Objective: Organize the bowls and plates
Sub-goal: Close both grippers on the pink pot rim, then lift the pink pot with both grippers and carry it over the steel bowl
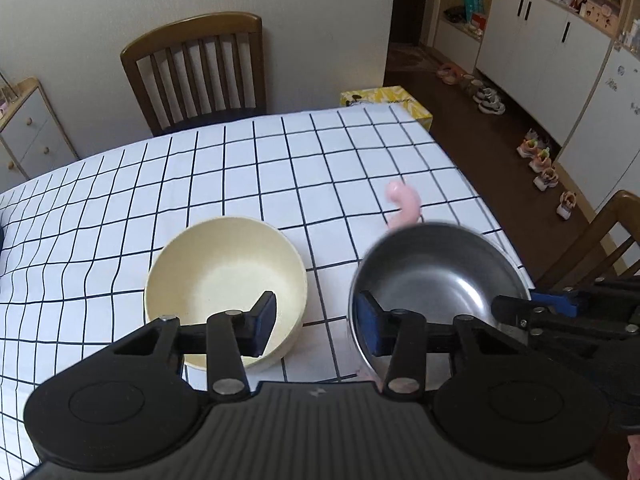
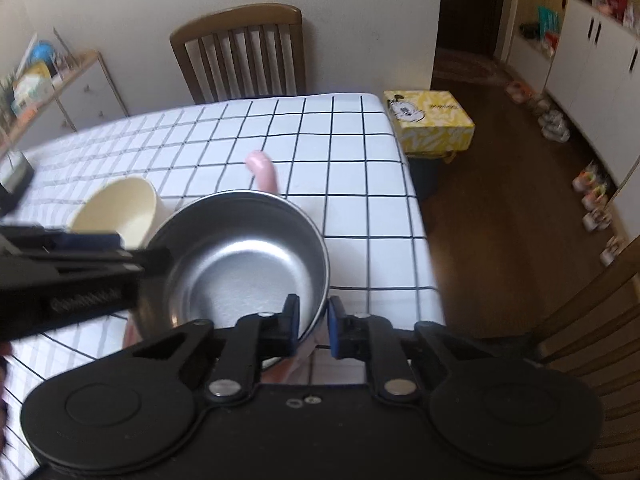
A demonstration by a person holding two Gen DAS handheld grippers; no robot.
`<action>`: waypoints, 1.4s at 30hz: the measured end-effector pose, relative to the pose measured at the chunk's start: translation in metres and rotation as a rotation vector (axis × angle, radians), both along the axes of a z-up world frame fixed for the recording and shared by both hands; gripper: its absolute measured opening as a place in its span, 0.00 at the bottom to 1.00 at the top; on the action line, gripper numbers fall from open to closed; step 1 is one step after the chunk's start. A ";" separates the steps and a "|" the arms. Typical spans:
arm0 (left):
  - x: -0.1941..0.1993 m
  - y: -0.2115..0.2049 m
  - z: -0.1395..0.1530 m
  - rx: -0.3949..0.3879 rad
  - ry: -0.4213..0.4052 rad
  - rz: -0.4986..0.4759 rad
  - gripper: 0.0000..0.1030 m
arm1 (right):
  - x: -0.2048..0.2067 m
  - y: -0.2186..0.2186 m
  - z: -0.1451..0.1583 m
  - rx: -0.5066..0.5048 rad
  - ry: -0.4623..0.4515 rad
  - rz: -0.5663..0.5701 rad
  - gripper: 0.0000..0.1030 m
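Note:
A cream bowl (image 1: 224, 280) and a steel bowl (image 1: 436, 280) stand side by side on the checked tablecloth (image 1: 240, 168). My left gripper (image 1: 316, 322) straddles the gap between them. One pad hangs inside the cream bowl, the other inside the steel bowl's left rim, and tablecloth shows between the pads. My right gripper (image 2: 314, 324) is shut on the steel bowl's (image 2: 240, 260) near rim; it also shows as the right gripper (image 1: 520, 304) at that bowl's right side. A pink curved object (image 2: 262, 172) pokes out behind the steel bowl. The cream bowl (image 2: 120, 208) lies left of it.
A wooden chair (image 1: 196, 72) stands at the table's far side and another chair (image 1: 600, 240) at the right. A yellow box (image 2: 432, 120) sits off the far right corner. The table's right edge (image 2: 420, 220) drops to a brown floor with several shoes along white cabinets.

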State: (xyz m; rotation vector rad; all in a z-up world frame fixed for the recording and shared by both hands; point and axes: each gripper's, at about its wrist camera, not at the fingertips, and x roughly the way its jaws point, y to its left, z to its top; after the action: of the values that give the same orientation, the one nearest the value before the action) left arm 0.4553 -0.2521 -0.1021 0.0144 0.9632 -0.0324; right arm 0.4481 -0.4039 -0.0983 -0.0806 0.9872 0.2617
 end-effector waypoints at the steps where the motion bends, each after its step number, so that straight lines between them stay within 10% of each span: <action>1: -0.001 0.000 0.001 -0.009 0.003 -0.007 0.42 | 0.000 0.000 0.000 -0.005 0.000 0.002 0.10; 9: -0.013 -0.015 -0.010 -0.016 0.060 -0.047 0.42 | -0.005 -0.007 0.001 -0.015 0.020 -0.007 0.04; 19: -0.032 -0.020 -0.023 -0.042 0.122 -0.046 0.08 | -0.018 -0.009 0.001 -0.010 0.042 -0.028 0.05; 42: -0.139 -0.007 0.045 -0.054 0.066 -0.194 0.05 | -0.132 0.001 0.058 -0.015 0.047 -0.106 0.05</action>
State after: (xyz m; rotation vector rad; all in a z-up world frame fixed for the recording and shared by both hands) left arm 0.3166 -0.2589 -0.0571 0.0574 1.0239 -0.2394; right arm 0.3158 -0.4030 -0.0399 -0.0357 1.0366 0.1593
